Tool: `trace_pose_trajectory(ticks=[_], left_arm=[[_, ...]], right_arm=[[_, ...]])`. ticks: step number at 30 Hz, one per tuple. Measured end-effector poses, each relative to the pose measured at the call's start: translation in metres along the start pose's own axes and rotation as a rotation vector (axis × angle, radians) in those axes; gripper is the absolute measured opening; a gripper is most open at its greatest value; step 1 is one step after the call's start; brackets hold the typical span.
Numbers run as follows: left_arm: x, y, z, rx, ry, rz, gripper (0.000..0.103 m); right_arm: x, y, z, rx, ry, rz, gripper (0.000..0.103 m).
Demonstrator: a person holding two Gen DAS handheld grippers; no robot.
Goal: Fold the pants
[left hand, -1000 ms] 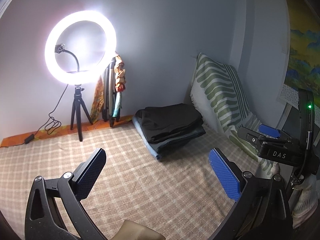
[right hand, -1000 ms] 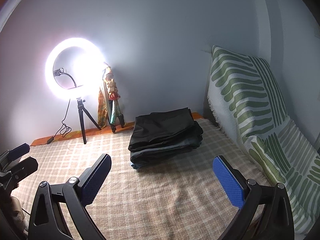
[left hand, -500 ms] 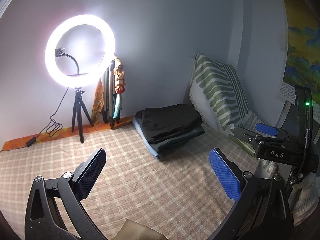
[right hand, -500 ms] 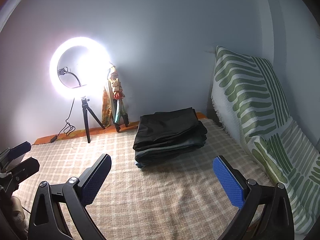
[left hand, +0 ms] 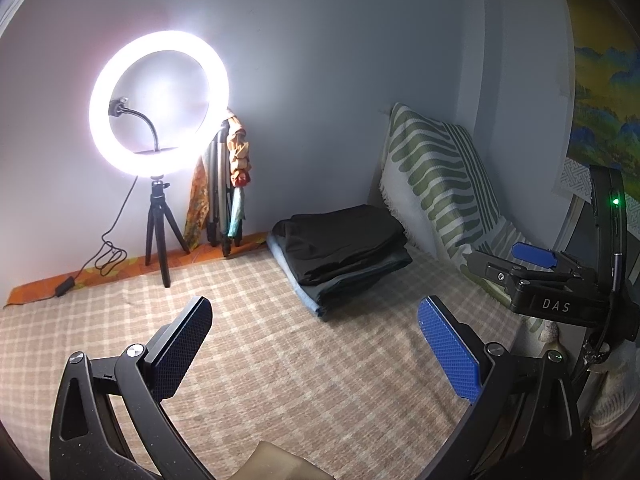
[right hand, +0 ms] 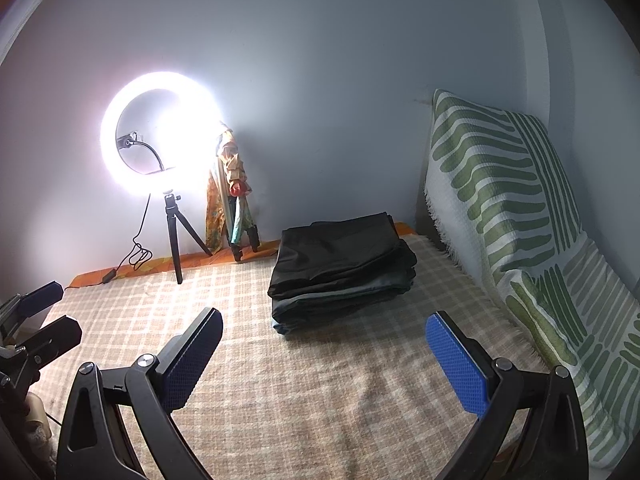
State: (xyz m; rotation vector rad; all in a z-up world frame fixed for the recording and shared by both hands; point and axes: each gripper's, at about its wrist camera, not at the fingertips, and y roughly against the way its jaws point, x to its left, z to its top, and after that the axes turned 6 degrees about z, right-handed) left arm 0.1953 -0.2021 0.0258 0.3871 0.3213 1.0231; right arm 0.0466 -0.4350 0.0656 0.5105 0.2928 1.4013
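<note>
Folded pants (right hand: 340, 268) sit stacked on the checked blanket (right hand: 320, 392); both grippers, left gripper (left hand: 316, 354) and right gripper (right hand: 324, 362), hang released, holding nothing; folding looks finished.

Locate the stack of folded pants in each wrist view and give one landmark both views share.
Left wrist: stack of folded pants lies right of centre on the checkered blanket, beside the striped cushion.
Right wrist: the stack lies at centre.
Shared landmark: the lit ring light, left of the stack.
</note>
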Motion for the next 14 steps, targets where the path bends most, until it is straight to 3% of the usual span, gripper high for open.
trace_pose_trajectory(ticks=[8, 14], left_arm=[[0.003, 0.002, 0.0, 0.0, -0.004, -0.003, 0.103], [0.006, 0.026, 0.001, -0.044, -0.015, 0.006, 0.103]], right_arm=[[0.005, 0.001, -0.003, 0.004, 0.01, 0.007, 0.103], [0.016, 0.017, 0.001, -0.016, 0.029, 0.014, 0.103]])
